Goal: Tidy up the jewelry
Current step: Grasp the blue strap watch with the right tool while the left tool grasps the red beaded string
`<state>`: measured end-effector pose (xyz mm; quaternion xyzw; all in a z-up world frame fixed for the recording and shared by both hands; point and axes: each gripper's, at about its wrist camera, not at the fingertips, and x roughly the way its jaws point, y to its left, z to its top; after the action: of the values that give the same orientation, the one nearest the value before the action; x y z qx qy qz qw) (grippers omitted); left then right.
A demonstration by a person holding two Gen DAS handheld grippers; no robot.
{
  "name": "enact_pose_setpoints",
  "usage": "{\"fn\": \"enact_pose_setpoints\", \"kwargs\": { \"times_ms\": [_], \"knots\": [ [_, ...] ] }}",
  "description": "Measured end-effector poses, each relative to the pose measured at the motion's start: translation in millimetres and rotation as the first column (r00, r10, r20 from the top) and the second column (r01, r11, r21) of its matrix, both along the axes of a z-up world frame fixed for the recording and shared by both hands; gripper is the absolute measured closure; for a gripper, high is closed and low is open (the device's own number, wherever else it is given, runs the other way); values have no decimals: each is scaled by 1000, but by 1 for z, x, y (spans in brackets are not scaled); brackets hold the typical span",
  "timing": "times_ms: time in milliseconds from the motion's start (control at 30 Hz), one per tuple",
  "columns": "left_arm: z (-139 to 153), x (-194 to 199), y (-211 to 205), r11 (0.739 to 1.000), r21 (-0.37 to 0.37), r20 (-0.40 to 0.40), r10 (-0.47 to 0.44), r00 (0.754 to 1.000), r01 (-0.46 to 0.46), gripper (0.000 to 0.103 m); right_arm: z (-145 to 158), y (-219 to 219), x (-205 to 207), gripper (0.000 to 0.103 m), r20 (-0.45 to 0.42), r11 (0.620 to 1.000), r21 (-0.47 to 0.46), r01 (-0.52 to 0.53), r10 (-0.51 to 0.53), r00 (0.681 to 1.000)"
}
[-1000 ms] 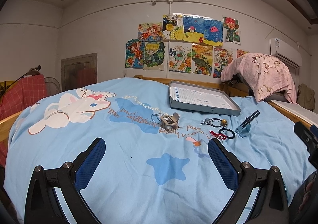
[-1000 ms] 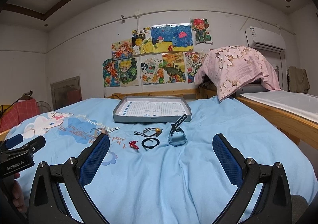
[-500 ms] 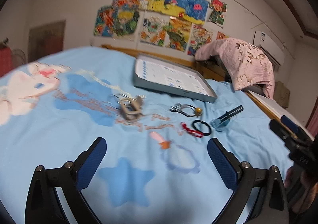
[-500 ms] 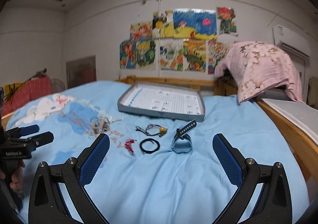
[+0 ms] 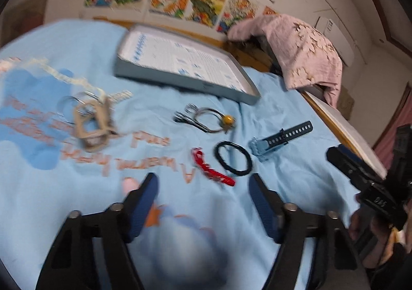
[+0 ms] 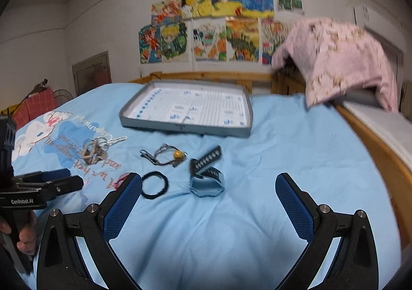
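Both grippers empty, jaws wide: left gripper (image 5: 203,184) lines up on the red bracelet (image 5: 211,169), probably first pick; right gripper (image 6: 208,187) hangs near the blue watch (image 6: 206,176). Jewelry lies loose in front of the grey tray (image 6: 185,129), likely its destination. Surface is a soft blue bed quilt (image 6: 283,151); drawings (image 6: 219,19) on wall behind tray.

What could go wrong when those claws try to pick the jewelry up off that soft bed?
The red bracelet and black hair tie lie almost touching, so the open left gripper might pinch both, or snag the blue duvet. The grey tray rests on soft bedding and could tip when pieces are dropped in. The watch strap sticks up and may slip.
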<state>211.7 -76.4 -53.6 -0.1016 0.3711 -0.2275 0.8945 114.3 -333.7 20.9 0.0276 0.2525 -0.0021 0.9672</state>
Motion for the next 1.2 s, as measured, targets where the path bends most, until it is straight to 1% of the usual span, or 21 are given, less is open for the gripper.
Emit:
{"fn": "enact_pose_setpoints", "kwargs": {
  "times_ms": [33,133,167,233,300,333,433,533,700,833,867,967,1033,1067,1100,1200],
  "knots": [
    [-2,5,-3,1000,-7,-18,-13,1000,13,48,-4,-4,6,1,-15,1000,23,2,-1,1000],
    [-12,23,-13,998,-32,-78,-56,995,54,58,-17,-10,20,2,-42,998,69,0,3,999],
    [-15,26,-17,998,-29,-91,-66,994,64,60,-21,-10,24,3,-51,997,80,-6,10,999],
    [-22,31,-24,997,-5,-116,-81,990,81,72,-29,-10,32,7,-68,995,93,-21,28,997],
    [-28,33,-26,996,3,-123,-85,989,86,78,-38,-6,42,11,-83,995,95,-41,49,995],
    [-31,35,-27,996,-3,-131,-83,988,84,80,-40,-6,47,12,-88,994,100,-45,54,995],
    [-38,39,-23,997,-17,-141,-83,986,82,87,-51,1,65,19,-121,991,114,-73,86,989],
    [-44,45,-20,997,-42,-158,-76,984,71,92,-59,9,82,28,-150,990,109,-83,99,984],
    [-50,49,-18,997,-57,-152,-69,986,61,96,-72,11,96,41,-192,991,119,-67,89,977],
    [-53,51,-20,997,-55,-144,-64,987,57,99,-77,7,99,45,-203,988,143,-54,83,976],
    [-53,51,-20,997,-55,-142,-62,988,55,100,-77,5,99,47,-201,988,150,-47,77,977],
    [-55,49,-20,998,-47,-128,-51,990,45,101,-78,3,100,48,-201,986,161,-42,75,977],
    [-53,47,-22,998,-34,-107,-48,993,44,101,-78,2,100,48,-201,986,163,-42,75,977],
    [-52,46,-22,999,-31,-100,-47,994,44,101,-78,3,100,50,-200,986,162,-40,73,977],
    [-50,43,-22,999,-27,-85,-43,995,41,101,-78,2,99,55,-198,986,161,-35,68,978],
    [-45,37,-19,999,-21,-47,-30,998,29,101,-78,-1,98,58,-192,984,176,-31,65,979]
  ]
}}
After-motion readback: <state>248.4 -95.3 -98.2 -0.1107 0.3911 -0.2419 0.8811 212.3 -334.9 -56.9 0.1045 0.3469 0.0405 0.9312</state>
